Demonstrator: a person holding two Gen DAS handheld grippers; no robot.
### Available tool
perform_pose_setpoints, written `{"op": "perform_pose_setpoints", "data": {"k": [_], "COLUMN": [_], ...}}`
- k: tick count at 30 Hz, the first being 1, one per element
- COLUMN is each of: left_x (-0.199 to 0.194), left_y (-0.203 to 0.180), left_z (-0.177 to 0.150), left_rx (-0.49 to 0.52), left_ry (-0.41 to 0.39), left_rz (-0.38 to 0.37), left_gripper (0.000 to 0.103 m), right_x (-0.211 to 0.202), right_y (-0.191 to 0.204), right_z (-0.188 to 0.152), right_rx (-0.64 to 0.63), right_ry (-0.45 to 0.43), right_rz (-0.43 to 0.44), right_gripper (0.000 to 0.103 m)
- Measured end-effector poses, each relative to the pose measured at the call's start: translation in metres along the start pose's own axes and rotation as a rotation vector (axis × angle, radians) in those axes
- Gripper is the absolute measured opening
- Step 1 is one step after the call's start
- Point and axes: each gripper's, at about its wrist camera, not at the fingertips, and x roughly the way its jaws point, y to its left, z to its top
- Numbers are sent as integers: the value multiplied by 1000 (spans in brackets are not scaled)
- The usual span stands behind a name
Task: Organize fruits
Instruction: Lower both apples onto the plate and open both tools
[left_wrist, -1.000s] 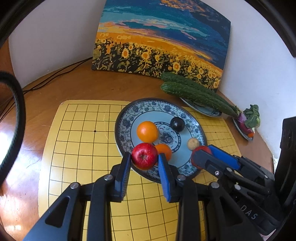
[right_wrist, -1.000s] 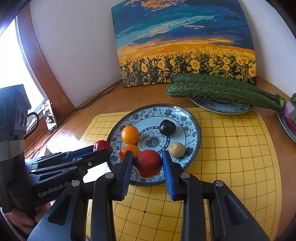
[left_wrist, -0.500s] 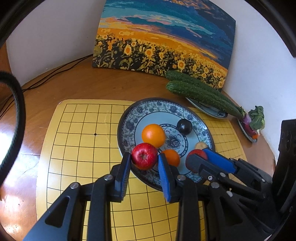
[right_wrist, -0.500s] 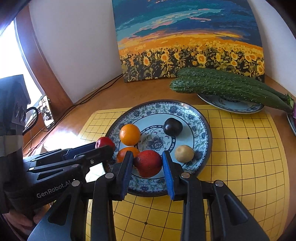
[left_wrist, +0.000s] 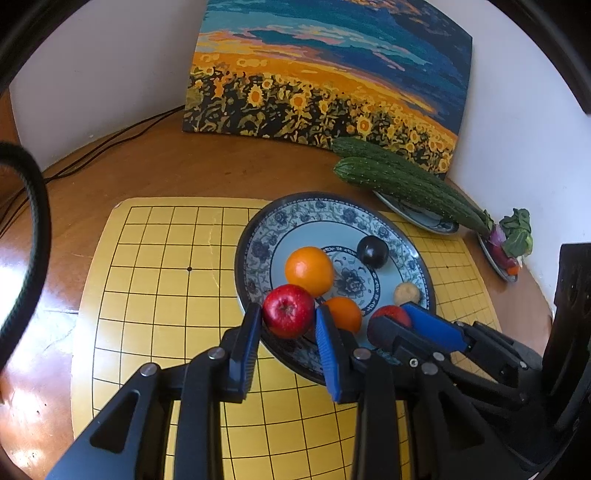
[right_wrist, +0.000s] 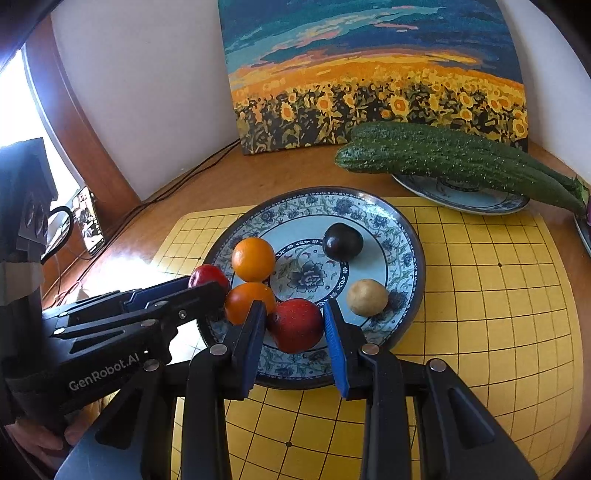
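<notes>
Now | left gripper (left_wrist: 288, 317) clamps red apple (left_wrist: 289, 311) | right gripper (right_wrist: 295, 326) grips, seemingly, a peach (right_wrist: 297, 325)

Both units are showing the same build: black plastic linkage arms with triangular cut-outs and silver rivet pins at the joints; left gripper (left_wrist: 288, 321) is wearing blue ribbed pads on black fingers (left_wrist: 243, 347); right gripper (right_wrist: 295, 325) is carrying matching blue pads; white "GenRobot.AI" lettering is running along the left unit's body, seen from the right wrist; a black cable loop (left_wrist: 33, 229) is curving past the left lens edge.
</notes>
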Motion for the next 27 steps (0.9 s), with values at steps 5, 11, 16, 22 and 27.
{"op": "perform_pose_setpoints", "data": {"k": [5, 11, 16, 22, 27], "left_x": [1, 5, 5, 6, 4], "left_y": [1, 3, 3, 2, 4], "left_z": [-1, 2, 3, 2, 0], "left_rx": [-2, -3, -2, -1, -16], "left_ry": [-2, -7, -4, -2, 4], "left_rz": [2, 3, 2, 0, 6], "left_gripper": [31, 31, 31, 31, 33], "right_x": [2, 4, 5, 3, 0], "right_y": [0, 1, 1, -1, -2], "right_z": [0, 1, 2, 2, 2], "right_rx": [3, 2, 6, 14, 19], "right_ry": [10, 9, 8, 7, -4], "right_rz": [0, -2, -1, 2, -11], "right_gripper": [33, 33, 33, 34, 45]}}
